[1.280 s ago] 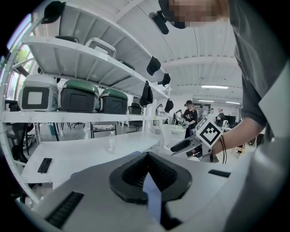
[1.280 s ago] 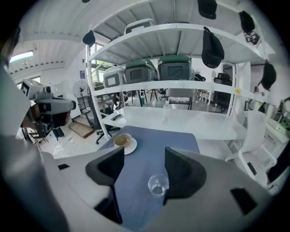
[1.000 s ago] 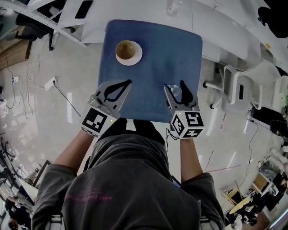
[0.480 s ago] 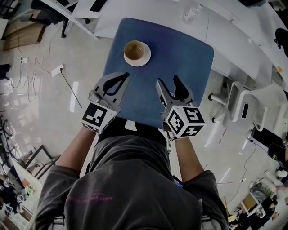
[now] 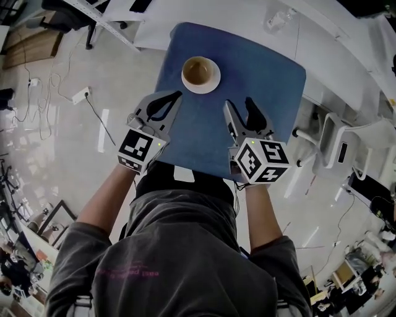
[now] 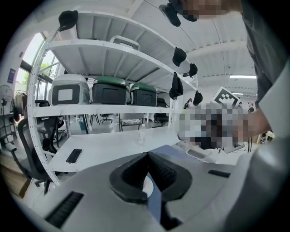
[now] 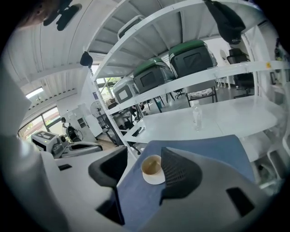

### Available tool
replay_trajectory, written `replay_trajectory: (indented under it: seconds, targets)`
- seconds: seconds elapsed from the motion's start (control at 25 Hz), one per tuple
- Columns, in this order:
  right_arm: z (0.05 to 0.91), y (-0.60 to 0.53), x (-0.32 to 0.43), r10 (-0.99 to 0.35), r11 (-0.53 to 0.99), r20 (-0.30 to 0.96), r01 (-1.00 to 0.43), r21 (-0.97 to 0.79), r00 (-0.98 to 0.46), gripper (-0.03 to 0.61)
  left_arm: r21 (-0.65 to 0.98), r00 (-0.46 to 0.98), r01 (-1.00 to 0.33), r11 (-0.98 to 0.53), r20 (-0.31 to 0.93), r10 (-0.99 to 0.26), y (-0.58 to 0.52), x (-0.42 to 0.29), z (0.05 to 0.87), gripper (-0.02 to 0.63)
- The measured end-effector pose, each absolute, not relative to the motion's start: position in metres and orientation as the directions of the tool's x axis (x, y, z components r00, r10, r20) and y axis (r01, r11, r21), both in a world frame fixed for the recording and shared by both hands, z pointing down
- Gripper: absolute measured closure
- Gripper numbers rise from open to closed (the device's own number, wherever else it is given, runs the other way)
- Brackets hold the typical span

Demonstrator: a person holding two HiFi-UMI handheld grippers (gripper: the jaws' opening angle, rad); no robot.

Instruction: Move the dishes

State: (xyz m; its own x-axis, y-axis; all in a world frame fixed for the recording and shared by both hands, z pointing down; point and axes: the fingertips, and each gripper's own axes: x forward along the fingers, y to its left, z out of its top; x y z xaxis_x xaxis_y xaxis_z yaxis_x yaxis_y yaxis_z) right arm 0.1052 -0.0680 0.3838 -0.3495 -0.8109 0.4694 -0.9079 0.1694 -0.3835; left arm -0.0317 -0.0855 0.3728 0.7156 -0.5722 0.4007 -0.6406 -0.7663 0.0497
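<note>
A white cup of brown drink on a white saucer (image 5: 200, 73) stands near the far edge of the blue table (image 5: 260, 86). My left gripper (image 5: 174, 96) hovers over the table's near left part, shut, with nothing between its jaws; the saucer is a short way beyond its tips. My right gripper (image 5: 238, 102) is open over the near middle of the table. Its jaws have just been closing and hold nothing. In the right gripper view the cup and saucer (image 7: 153, 168) show ahead, between the open fingers (image 7: 179, 170). In the left gripper view the left gripper (image 6: 147, 157) is shut.
White desks surround the blue table; a clear bottle (image 5: 276, 18) stands on the far one (image 7: 196, 118), and a phone (image 6: 73, 155) lies on another. A white chair (image 5: 334, 148) is at the right. Shelves with green-lidded bins (image 7: 192, 59) rise behind. Cables and a power strip (image 5: 80, 95) lie on the floor at left.
Both grippers have moved forward over the blue table, closer to the cup and saucer. The right gripper's jaws have narrowed a little. The left gripper stays shut.
</note>
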Motion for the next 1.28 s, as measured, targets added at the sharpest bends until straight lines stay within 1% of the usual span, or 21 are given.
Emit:
replay_trajectory:
  seconds: [0.04,0.28,0.52,0.8,1.0,1.28]
  targets:
    - [0.387,-0.072,0.104,-0.813,0.154,0.476,-0.912,-0.38,-0.336,0.345,0.057,0.72,-0.635,-0.771,0.405,-0.563,-0.09,-0.035,0.377,0.612]
    - [0.422,-0.095,0.091,-0.805,0.088,0.523,-0.929,-0.361,-0.279,0.347,0.109,0.746,-0.606,-0.788,0.423,-0.515,-0.126,-0.058,0.406,0.609]
    - [0.471,-0.115,0.089,-0.78,0.014,0.583,-0.937,-0.349,-0.228,0.347,0.154,0.747,-0.595,-0.789,0.469,-0.472,-0.164,-0.073,0.454,0.578]
    - [0.523,-0.135,0.093,-0.734,-0.026,0.646,-0.942,-0.335,-0.21,0.347,0.205,0.729,-0.582,-0.787,0.561,-0.393,-0.19,-0.081,0.524,0.52]
    - [0.562,-0.144,0.098,-0.684,-0.027,0.698,-0.949,-0.315,-0.212,0.347,0.248,0.715,-0.555,-0.794,0.63,-0.303,-0.199,-0.078,0.565,0.475]
    - [0.609,-0.15,0.108,-0.611,-0.069,0.763,-0.945,-0.32,-0.214,0.347,0.284,0.66,-0.549,-0.786,0.725,-0.199,-0.208,-0.07,0.611,0.474]
